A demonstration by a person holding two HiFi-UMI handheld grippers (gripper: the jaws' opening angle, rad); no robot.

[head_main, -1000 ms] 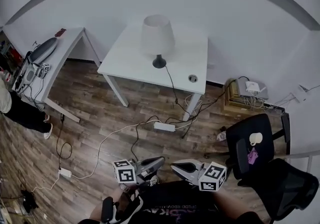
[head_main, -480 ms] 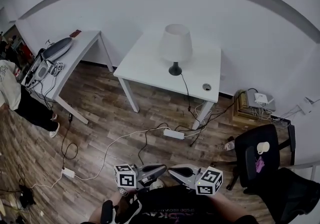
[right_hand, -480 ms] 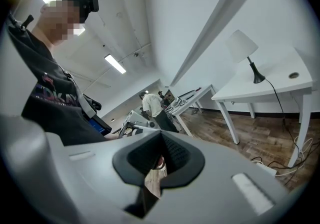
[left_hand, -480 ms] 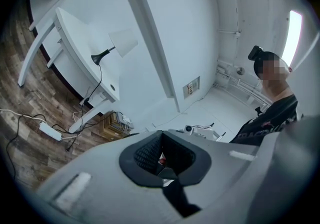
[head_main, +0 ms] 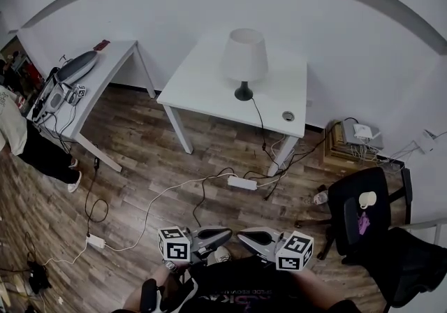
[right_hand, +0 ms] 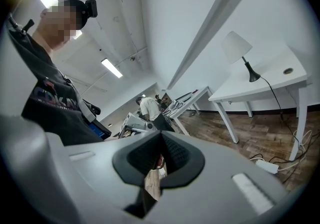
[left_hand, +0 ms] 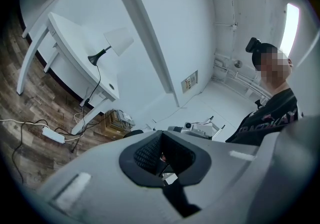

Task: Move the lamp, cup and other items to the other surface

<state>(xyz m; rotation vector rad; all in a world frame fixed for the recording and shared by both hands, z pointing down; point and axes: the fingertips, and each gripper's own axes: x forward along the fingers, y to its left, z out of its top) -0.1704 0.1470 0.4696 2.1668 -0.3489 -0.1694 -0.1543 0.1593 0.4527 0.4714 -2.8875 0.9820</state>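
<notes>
Since a second ago the white table [head_main: 209,84] and its lamp [head_main: 244,60] have slid to the right in the head view, while the two grippers have kept their place low in front of the person's lap, tips turned toward each other. The left gripper [head_main: 225,233] has its jaws pressed together with nothing between them, and the right gripper [head_main: 242,235] likewise has its jaws closed on nothing; each carries one marker cube, two in all. The one lamp stands upright on the table well ahead of both pairs of jaws: above and to the left of the left gripper's [left_hand: 161,138] jaws in the left gripper view, above and to the right of the right gripper's [right_hand: 162,140] jaws in the right gripper view. The one cup [head_main: 367,200] sits on a black chair [head_main: 349,189] well off to the right of the right jaws, with one purple item [head_main: 361,223] just beside it. One power strip [head_main: 242,182] lies on the floor between the jaws and the table, and a second table [head_main: 105,60] stands far off to the left
</notes>
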